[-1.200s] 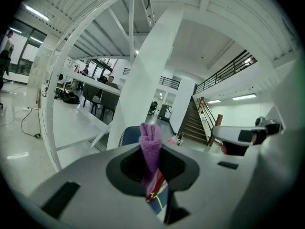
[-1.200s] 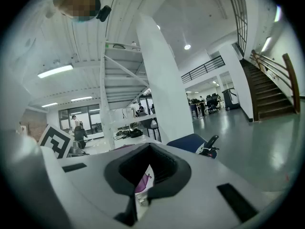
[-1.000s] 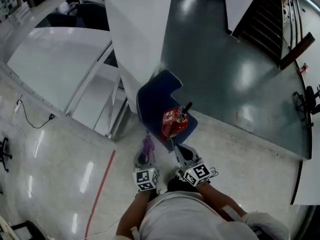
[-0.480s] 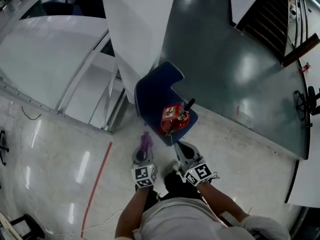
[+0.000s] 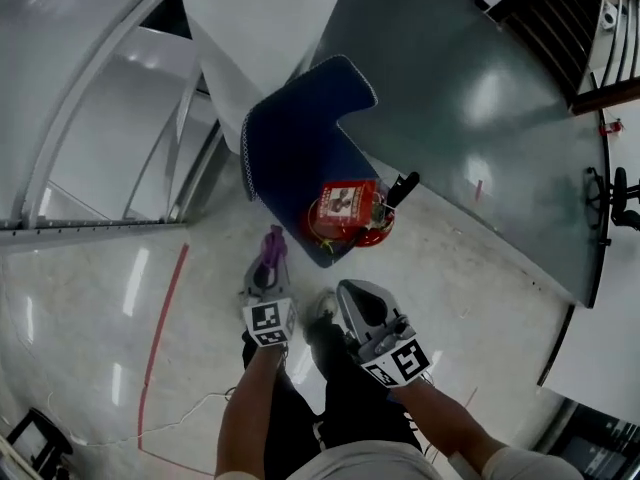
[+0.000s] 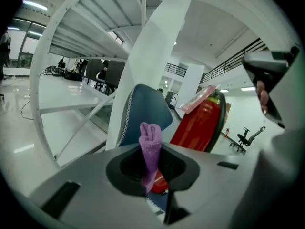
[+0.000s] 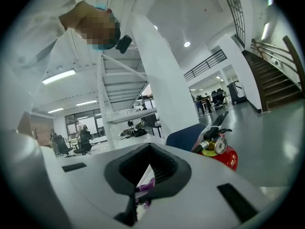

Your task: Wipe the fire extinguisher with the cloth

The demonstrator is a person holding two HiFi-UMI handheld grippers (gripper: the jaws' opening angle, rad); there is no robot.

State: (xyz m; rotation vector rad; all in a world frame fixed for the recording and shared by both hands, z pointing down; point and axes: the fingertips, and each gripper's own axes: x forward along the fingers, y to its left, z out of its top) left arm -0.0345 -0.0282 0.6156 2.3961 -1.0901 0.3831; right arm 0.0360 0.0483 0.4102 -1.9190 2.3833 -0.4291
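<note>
Floor: glossy pale tiles (image 5: 200,298) in an open hall, with darker flooring beyond the fire extinguisher (image 5: 345,213).
Left tool (image 5: 266,273): jaws pinched on a folded purple cloth (image 6: 150,142) that stands up between them, just short of the extinguisher.
Right tool (image 5: 352,293): jaws nearly together with nothing held, also near the extinguisher.
Cloth: soft and light, likely to flop; the grip looks secure.
Extinguisher: red and upright; probably heavy, rigid and smooth-sided, so it could tip. Steady it by the black handle (image 5: 403,188) on top.
Edges: blue chair (image 5: 290,143) touching behind it, white pillar (image 5: 260,18) beyond that.
Room: open floor on its near and right sides.
</note>
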